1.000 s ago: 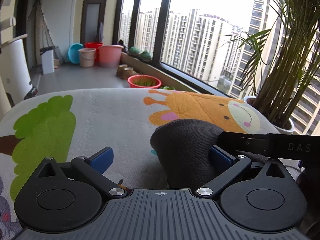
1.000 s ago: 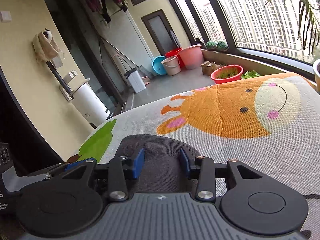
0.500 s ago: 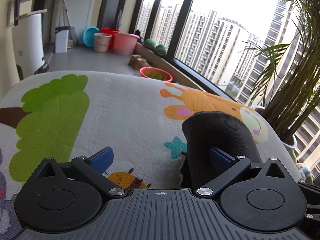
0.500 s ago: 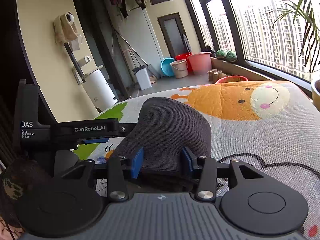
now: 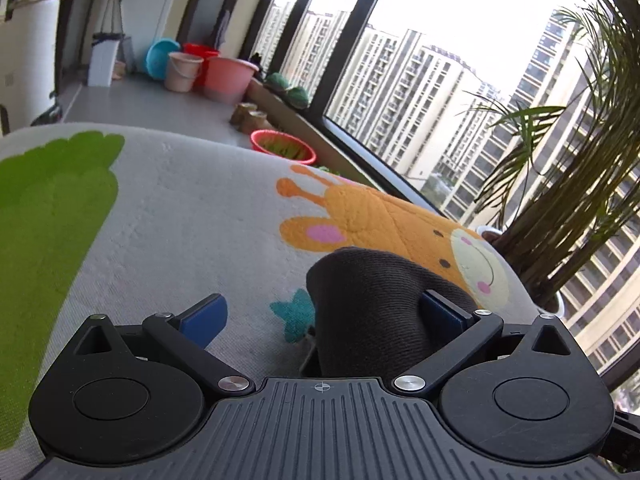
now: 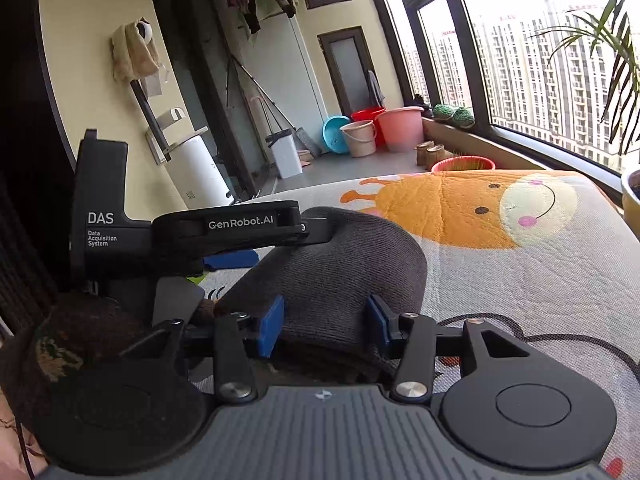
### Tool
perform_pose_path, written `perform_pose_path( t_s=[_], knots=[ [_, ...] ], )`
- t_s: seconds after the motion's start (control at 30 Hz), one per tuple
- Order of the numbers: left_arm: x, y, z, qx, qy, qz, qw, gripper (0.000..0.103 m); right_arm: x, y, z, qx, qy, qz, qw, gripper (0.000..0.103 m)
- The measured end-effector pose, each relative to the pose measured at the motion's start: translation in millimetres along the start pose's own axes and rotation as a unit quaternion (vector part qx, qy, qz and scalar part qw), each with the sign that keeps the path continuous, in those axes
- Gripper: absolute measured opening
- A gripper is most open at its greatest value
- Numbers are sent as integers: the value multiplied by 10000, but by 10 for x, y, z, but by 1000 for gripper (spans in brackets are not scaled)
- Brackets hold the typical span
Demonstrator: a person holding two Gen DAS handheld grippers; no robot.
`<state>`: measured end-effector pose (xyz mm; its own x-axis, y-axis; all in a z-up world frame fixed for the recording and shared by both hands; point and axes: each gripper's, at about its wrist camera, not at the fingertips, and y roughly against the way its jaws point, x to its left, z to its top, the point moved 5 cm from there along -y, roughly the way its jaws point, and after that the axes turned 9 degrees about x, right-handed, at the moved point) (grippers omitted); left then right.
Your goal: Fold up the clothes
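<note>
Garment [image 6: 340,276], dark grey knit, sits bunched at lower centre of the right wrist view, on a cartoon mat [image 6: 520,264]. Right claw [image 6: 326,326] pinches its near fold between blue pads. Left claw [image 5: 324,316] is spread wide; only its right pad [image 5: 442,314] touches the cloth [image 5: 364,312], at lower right of the left wrist view. Since half a second ago the left claw has come nearer, its body now over the garment's left edge in the right view. The mat shows an orange giraffe [image 5: 384,220] and green tree [image 5: 52,216]. Buckets [image 5: 208,72] stand by the window at upper left; a palm [image 5: 576,168] fills the right.
</note>
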<state>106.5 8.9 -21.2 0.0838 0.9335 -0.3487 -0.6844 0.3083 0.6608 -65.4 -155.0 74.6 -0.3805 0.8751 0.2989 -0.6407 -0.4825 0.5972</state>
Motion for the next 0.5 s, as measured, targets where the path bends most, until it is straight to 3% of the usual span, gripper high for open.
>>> perform_pose_path(
  t_s=[0.17,0.33,0.5],
  knots=[
    [23,37,-24,-89,-21,40,9999,103,160,203,109,-287,202,233,9991,46],
    [24,75,-42,-146,-74,79,9998,103,233,-133,7,145,334,225,9991,46],
    [32,84,-26,-172,-91,74,9998,103,235,-40,36,105,275,261,9992,46]
  ],
)
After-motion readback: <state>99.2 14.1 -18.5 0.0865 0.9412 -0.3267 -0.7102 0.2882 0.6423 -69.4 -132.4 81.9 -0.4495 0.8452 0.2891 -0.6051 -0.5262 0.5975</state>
